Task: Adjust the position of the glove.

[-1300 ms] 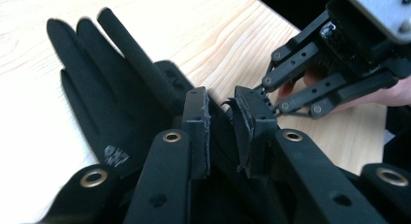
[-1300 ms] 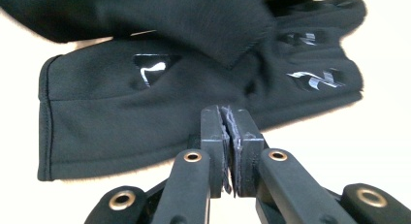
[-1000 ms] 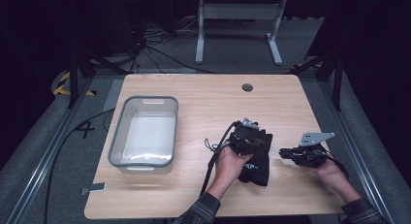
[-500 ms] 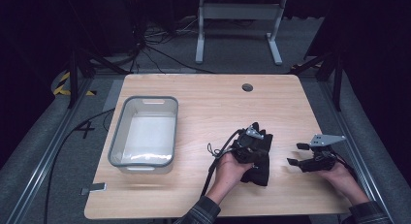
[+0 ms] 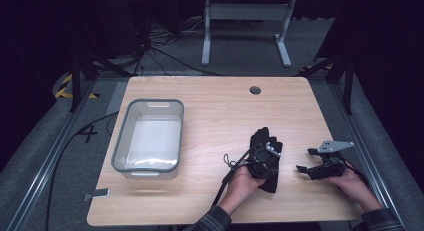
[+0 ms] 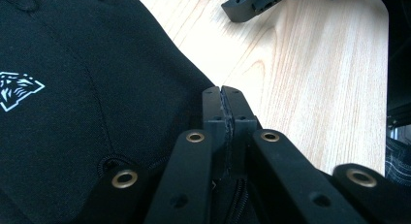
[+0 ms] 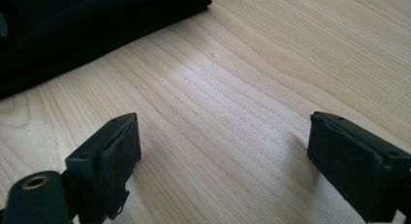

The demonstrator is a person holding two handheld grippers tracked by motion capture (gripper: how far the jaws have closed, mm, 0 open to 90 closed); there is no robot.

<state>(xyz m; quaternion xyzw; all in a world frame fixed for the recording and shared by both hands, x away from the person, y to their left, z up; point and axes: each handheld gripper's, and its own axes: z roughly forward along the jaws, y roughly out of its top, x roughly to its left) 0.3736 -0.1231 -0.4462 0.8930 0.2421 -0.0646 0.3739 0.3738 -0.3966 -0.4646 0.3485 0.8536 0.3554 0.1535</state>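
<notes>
— Dark floor surrounds the wooden table (image 5: pixel 210 111); where's the left gripper (image 5: pixel 261 160)?

— Jaws pressed together atop the black glove (image 5: pixel 264 143) (gripping fabric? I cannot tell).

— And the right gripper (image 5: pixel 306 167)?

— Spread wide, empty, beside the glove's right edge; bin (image 5: pixel 150 136) lies well left.

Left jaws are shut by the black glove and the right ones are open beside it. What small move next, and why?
Probably bring the right hand-held gripper to the glove's near edge and close on it. Its jaws stand wide open over bare table, and the left hand-held gripper is shut at the glove's other edge; whether it pinches fabric is unclear.
</notes>
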